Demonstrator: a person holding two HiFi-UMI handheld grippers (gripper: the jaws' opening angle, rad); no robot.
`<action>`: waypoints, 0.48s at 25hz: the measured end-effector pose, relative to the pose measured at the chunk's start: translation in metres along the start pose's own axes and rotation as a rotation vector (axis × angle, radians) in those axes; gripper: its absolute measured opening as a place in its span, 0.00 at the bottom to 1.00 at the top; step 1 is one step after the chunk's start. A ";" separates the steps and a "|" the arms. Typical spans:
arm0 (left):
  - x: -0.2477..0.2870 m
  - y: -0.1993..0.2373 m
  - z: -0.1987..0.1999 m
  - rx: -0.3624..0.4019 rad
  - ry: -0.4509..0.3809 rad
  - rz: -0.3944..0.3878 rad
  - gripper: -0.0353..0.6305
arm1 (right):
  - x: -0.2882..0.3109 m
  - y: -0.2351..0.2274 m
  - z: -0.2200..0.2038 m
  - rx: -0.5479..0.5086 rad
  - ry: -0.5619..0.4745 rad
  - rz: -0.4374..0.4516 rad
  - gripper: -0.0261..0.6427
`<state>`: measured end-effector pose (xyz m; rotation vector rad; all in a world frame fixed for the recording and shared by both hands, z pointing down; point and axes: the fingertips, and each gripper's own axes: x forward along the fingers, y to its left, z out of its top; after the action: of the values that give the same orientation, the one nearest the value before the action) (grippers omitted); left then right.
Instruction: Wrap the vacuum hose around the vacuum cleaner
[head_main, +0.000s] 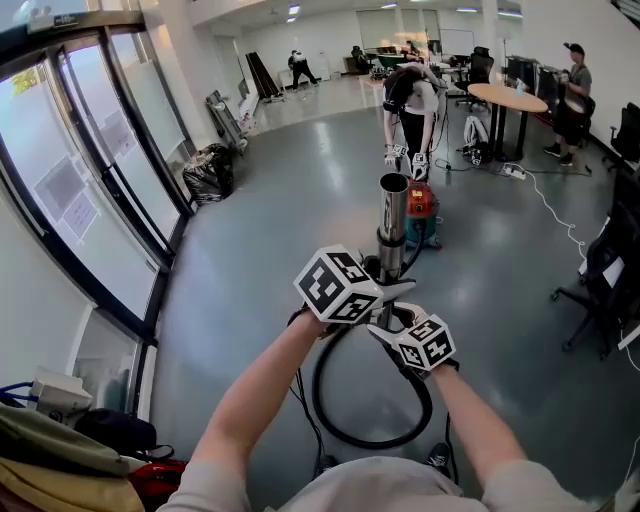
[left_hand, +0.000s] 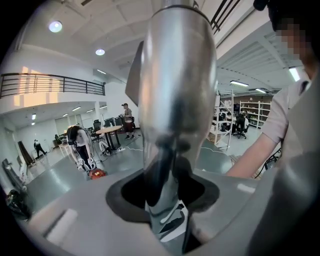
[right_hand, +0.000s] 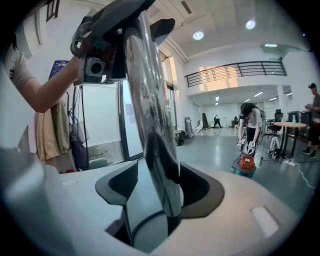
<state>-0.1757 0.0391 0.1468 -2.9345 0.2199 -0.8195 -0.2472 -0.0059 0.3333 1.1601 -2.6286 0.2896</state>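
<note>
Two grippers, one tube, one hose, one vacuum, and at least three other people.

Nearest, the hose (head_main: 317, 395) hangs below both grippers in a single black loop, sagging back toward the wearer's feet. The right gripper (head_main: 385, 325) is the lower one. Its jaws are clamped partway closed on the steel tube (head_main: 392, 215), a dark pad pressed to each side. Just above it and touching the same tube, the left gripper (head_main: 398, 290) is likewise closed on it, with the tube filling its notch. The tube stands nearly upright from both grips, its open end above them.

Beyond the tube sits the red and teal vacuum (head_main: 424, 205), well apart from both grippers. A person (head_main: 410, 95) bends over it. Farther off to the right, another stands by a round table (head_main: 505, 97). A third is far back.
</note>
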 end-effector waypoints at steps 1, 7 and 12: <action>-0.002 -0.001 0.003 -0.002 -0.007 0.007 0.27 | 0.000 -0.003 0.005 -0.012 -0.017 -0.022 0.39; -0.010 -0.004 0.012 -0.021 -0.072 0.009 0.28 | -0.003 0.013 0.013 -0.067 -0.014 0.066 0.33; -0.004 -0.013 0.013 -0.010 -0.157 -0.042 0.31 | -0.005 0.035 0.005 -0.046 0.028 0.199 0.33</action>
<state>-0.1713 0.0533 0.1354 -3.0035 0.1520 -0.5899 -0.2713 0.0195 0.3246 0.8754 -2.7135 0.2795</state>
